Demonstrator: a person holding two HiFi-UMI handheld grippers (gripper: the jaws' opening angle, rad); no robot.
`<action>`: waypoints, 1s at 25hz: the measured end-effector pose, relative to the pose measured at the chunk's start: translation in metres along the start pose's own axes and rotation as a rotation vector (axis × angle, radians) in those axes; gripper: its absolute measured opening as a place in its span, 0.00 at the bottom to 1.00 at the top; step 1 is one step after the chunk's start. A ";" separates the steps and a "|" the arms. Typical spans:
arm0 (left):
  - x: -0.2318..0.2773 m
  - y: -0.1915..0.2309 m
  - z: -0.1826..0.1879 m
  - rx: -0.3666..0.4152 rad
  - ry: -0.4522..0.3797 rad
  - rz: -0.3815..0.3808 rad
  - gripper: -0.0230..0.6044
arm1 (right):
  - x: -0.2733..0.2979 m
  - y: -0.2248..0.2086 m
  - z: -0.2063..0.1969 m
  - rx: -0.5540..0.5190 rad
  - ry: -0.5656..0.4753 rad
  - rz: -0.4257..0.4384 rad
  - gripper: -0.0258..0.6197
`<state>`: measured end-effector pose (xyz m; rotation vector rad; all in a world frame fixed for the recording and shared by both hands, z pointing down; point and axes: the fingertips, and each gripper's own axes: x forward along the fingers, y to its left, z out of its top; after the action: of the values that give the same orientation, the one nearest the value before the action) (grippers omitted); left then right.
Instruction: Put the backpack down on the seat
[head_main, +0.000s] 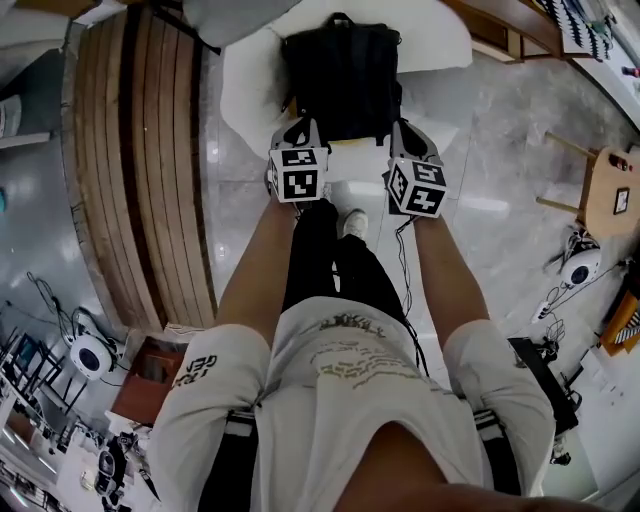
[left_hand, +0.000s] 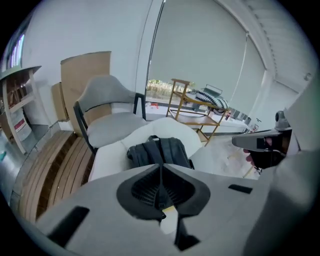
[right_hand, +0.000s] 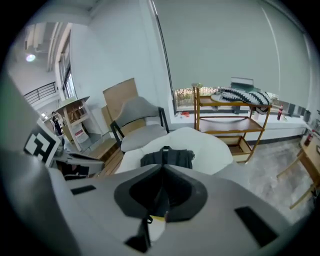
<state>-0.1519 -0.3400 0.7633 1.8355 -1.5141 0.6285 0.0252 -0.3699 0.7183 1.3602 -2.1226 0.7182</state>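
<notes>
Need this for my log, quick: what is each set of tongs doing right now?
Left tongs: closed, empty; the backpack lies on the seat.
Right tongs: closed, empty.

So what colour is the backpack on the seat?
The backpack is black; head view shows it best.

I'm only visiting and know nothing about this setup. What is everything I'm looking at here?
seat: one, white, in front of the person
backpack: one, black, lying on the seat
chair: one, grey with black frame, beside the seat
wooden shelf rack: one, light brown, behind the seat
striped fabric: one, black and white, atop the rack
cardboard sheet: one, brown, upright behind the chair
left gripper: one, grey, shut, empty
right gripper: one, grey, shut, empty
</notes>
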 end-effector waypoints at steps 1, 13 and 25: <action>-0.010 -0.003 0.008 -0.005 -0.017 0.001 0.09 | -0.008 0.003 0.007 -0.019 -0.010 -0.005 0.09; -0.120 -0.063 0.082 0.105 -0.148 0.004 0.07 | -0.110 0.026 0.092 -0.090 -0.191 0.009 0.08; -0.239 -0.109 0.200 0.097 -0.395 0.035 0.07 | -0.241 0.027 0.213 -0.110 -0.506 -0.001 0.08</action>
<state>-0.1059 -0.3226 0.4369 2.1013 -1.7957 0.3724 0.0588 -0.3475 0.3981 1.6063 -2.4969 0.2627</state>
